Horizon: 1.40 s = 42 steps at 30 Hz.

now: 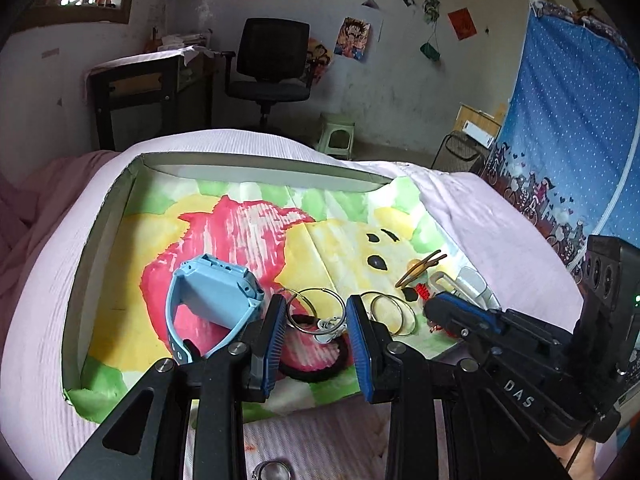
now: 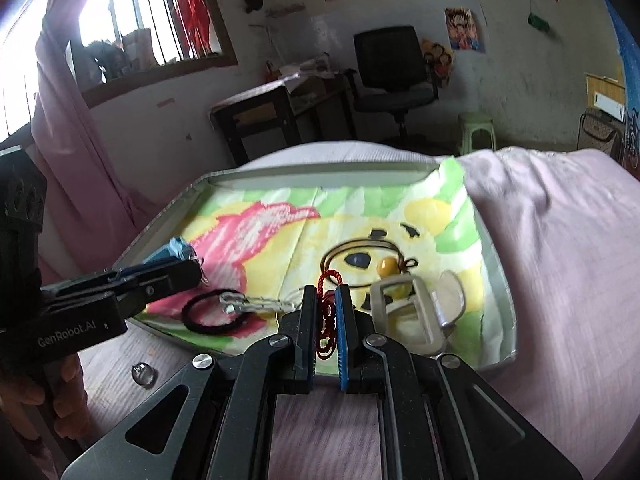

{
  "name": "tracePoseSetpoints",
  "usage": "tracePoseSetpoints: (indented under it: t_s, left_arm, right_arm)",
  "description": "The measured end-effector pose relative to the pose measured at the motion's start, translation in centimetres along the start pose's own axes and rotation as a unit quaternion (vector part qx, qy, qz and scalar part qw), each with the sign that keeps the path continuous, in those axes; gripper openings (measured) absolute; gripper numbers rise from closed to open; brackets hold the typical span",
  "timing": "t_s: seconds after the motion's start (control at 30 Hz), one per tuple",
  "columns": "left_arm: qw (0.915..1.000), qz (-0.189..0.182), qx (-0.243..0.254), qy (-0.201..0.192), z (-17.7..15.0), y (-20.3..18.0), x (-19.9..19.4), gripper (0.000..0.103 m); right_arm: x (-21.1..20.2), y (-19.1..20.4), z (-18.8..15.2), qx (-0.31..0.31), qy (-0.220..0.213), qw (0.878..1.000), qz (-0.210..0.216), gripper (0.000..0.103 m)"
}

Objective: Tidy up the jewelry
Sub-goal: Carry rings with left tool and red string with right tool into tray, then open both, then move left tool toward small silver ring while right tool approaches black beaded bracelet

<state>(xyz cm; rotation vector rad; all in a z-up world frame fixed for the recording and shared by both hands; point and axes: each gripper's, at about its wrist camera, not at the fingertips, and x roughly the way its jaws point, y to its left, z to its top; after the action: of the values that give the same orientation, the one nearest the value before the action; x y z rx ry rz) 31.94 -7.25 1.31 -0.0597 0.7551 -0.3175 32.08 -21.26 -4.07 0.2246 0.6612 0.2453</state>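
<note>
Pink bedding covers a bed, and on it sits a shallow tray lined with a bright painted cloth; all places below are told from this tray.

Just outside its near edge, 1 small silver ring lies on the bedding, not yet put away.

Over the near edge, the left gripper hangs with its fingers partly apart and nothing squeezed between them. Under it lie 2 silver hoops, a black hair tie and a metal clip. Nearby, the right gripper has its fingers closed on a red cord.

Inside, on the left, rests a blue watch. On the right sit a clear hair claw and a thin brown bangle with a yellow bead.

Most pieces are in the tray but jumbled together. I think sorting has only begun: the cord needs a spot, and the ring needs bringing in.
</note>
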Motion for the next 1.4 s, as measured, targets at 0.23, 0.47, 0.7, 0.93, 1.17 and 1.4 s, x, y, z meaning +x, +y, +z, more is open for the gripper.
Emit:
tracePoseSetpoints:
  t_s: [0.23, 0.47, 0.7, 0.93, 1.17, 1.4]
  left_arm:
    - [0.9994, 0.014, 0.013, 0.029, 0.0, -0.4, 0.7, 0.03]
    - [0.9995, -0.008, -0.014, 0.026, -0.4, 0.3, 0.0, 0.032]
    - [0.9977, -0.021, -0.048, -0.043, -1.4, 1.2, -3.8, 0.058]
    - [0.993, -0.008, -0.052, -0.106, -2.3, 1.5, -8.1, 0.079]
    - [0.9858, 0.015, -0.039, -0.162, -4.4, 1.4, -12.5, 0.097]
    - [0.9788, 0.033, -0.02, -0.201, -6.8, 0.9, -15.7, 0.101]
  right_arm:
    - [0.9, 0.0, -0.5, 0.003, 0.021, 1.0, -0.006, 0.008]
    - [-0.1, 0.0, -0.6, 0.001, 0.01, 1.0, -0.009, 0.019]
    - [-4.0, 0.9, -0.2, -0.024, -0.037, 0.998, -0.04, 0.046]
    - [-9.1, 1.5, -0.4, -0.015, -0.106, 0.994, -0.027, 0.062]
    - [-13.7, 2.4, -1.9, -0.024, -0.166, 0.986, -0.008, 0.082]
    - [-16.5, 3.3, -3.8, -0.033, -0.196, 0.98, 0.019, 0.1]
